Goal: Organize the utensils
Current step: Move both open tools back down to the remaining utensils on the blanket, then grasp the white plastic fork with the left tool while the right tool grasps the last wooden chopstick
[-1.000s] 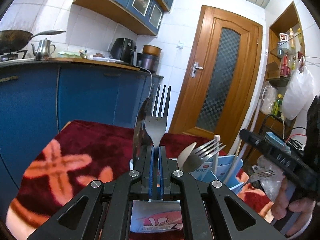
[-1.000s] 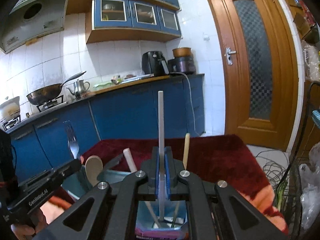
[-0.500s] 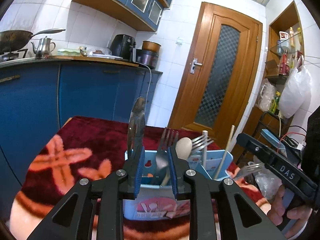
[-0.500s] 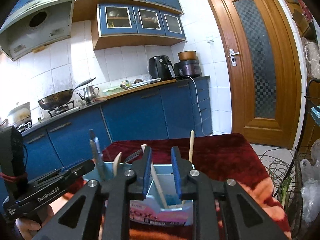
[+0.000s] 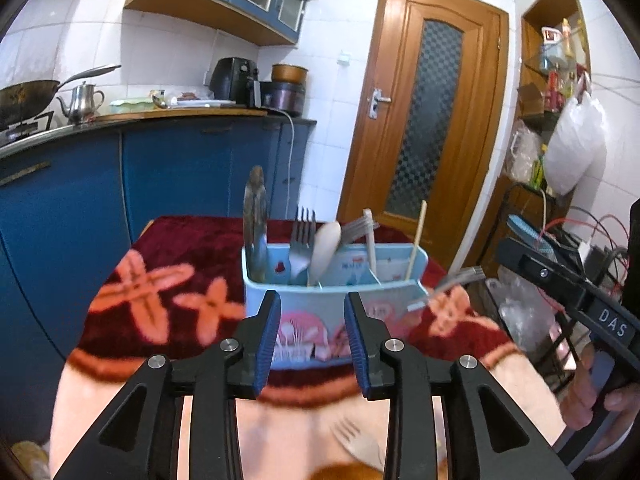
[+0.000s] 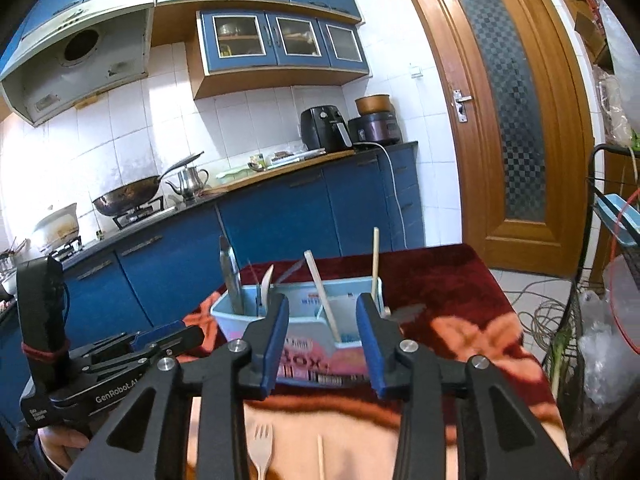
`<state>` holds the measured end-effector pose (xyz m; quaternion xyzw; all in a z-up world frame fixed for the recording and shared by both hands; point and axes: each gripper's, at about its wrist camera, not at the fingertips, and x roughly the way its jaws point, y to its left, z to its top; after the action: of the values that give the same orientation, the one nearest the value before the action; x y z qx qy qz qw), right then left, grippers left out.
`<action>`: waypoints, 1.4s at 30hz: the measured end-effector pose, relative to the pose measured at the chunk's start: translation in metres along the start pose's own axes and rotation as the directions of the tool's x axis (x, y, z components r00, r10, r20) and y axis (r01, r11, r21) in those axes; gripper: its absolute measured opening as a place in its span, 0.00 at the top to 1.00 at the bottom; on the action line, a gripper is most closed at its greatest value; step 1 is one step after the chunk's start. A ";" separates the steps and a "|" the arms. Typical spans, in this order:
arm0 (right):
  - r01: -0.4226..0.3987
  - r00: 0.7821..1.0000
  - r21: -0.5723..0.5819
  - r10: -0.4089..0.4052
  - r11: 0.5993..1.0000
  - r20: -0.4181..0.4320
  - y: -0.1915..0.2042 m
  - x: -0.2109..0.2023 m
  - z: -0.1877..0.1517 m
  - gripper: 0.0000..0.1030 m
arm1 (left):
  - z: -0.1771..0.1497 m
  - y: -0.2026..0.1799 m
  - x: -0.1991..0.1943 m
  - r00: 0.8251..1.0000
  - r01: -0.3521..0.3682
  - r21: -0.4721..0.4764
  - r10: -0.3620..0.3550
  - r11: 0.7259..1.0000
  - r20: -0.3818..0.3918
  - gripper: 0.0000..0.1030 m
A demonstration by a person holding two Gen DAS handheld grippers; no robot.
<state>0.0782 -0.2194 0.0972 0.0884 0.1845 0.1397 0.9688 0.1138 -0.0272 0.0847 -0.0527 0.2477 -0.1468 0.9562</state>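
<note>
Standing beyond both spread fingers [image 5: 269,322]: utensil box [image 5: 332,300].

Left gripper [image 5: 312,334]: black angular frame, blue finger pads [image 5: 269,340], silver screws. Right gripper [image 6: 322,338]: same build; at right of the left view, white "DAS" lettering. Bare-skinned hand [image 5: 600,394] at lower right.

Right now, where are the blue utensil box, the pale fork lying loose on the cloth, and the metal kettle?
blue utensil box [image 5: 320,300]: left wrist view, front wall.
pale fork [image 6: 262,446]: right wrist view, base of its tines.
metal kettle [image 5: 85,98]: left wrist view, its body.
</note>
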 end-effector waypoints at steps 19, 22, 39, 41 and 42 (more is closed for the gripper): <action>0.042 0.980 0.058 -0.030 0.997 -0.198 -0.018 -0.024 -0.057 0.55 | -0.056 -0.014 0.000 0.969 0.020 -0.051 -0.031 0.999 -0.244 0.66; 0.046 0.976 0.067 -0.031 0.997 -0.216 -0.022 -0.023 -0.065 0.53 | -0.063 -0.015 0.004 0.961 0.013 -0.064 -0.031 0.998 -0.275 0.66; 0.054 0.968 0.115 -0.024 0.992 -0.248 -0.048 -0.020 -0.089 0.50 | -0.083 -0.024 0.035 0.918 0.011 -0.105 -0.052 0.994 -0.394 0.66; 0.054 0.969 0.121 -0.023 0.991 -0.247 -0.052 -0.020 -0.090 0.50 | -0.085 -0.024 0.038 0.912 0.013 -0.113 -0.058 0.993 -0.406 0.66; 0.053 0.969 0.124 -0.021 0.991 -0.247 -0.053 -0.020 -0.090 0.50 | -0.086 -0.025 0.040 0.909 0.019 -0.121 -0.068 0.992 -0.412 0.66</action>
<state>0.0383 -0.2650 0.0092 0.1298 0.3131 0.1193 0.9332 0.0991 -0.0654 -0.0040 -0.0805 0.4522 -0.1616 0.8735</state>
